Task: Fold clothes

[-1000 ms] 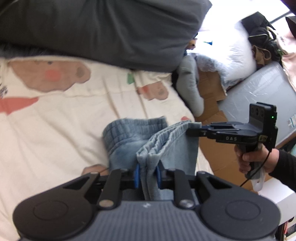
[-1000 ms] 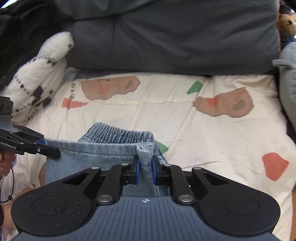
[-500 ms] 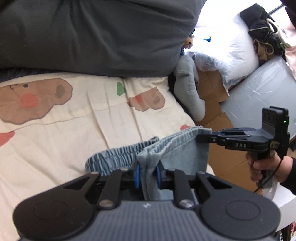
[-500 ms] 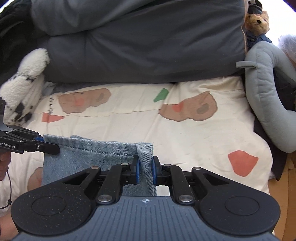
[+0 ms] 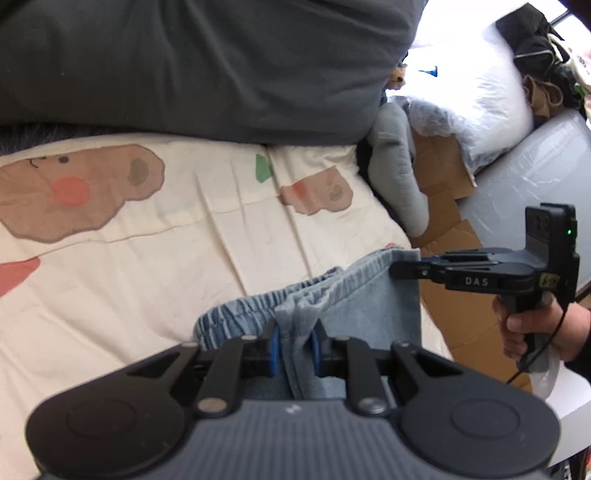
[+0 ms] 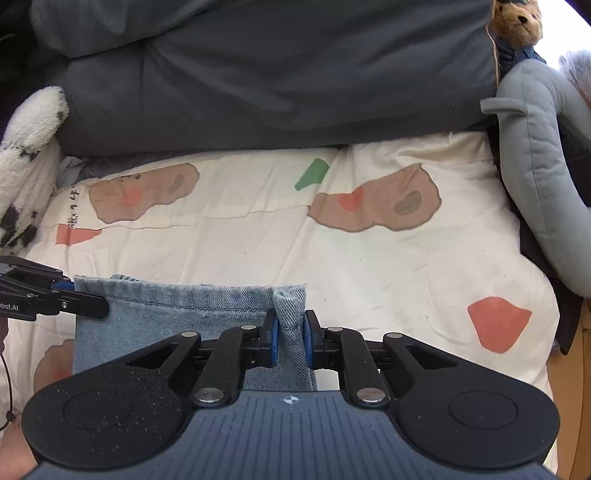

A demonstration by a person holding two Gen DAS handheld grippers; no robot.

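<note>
A pair of light blue denim shorts (image 5: 365,306) hangs stretched between my two grippers above a cream bedsheet (image 5: 147,258) printed with bears. My left gripper (image 5: 295,345) is shut on one top corner, the cloth bunched between its blue pads. In the same view my right gripper (image 5: 402,267) pinches the opposite corner, held by a hand (image 5: 532,328). From the right wrist view the denim shorts (image 6: 177,314) spread flat to the left. There my right gripper (image 6: 290,339) is shut on a folded corner, and the left gripper (image 6: 94,304) clamps the far edge.
A big dark grey duvet (image 6: 277,74) lies across the back of the bed. A white spotted plush (image 6: 26,155) sits at the left, a grey plush (image 6: 535,166) and a teddy bear (image 6: 517,18) at the right. Cardboard (image 5: 443,206) and a grey mattress (image 5: 535,173) lie beside the bed.
Both grippers drew back toward the near edge of the bed with the shorts still clamped. The elastic waistband that lay ahead on the sheet has slipped behind the stretched denim.
</note>
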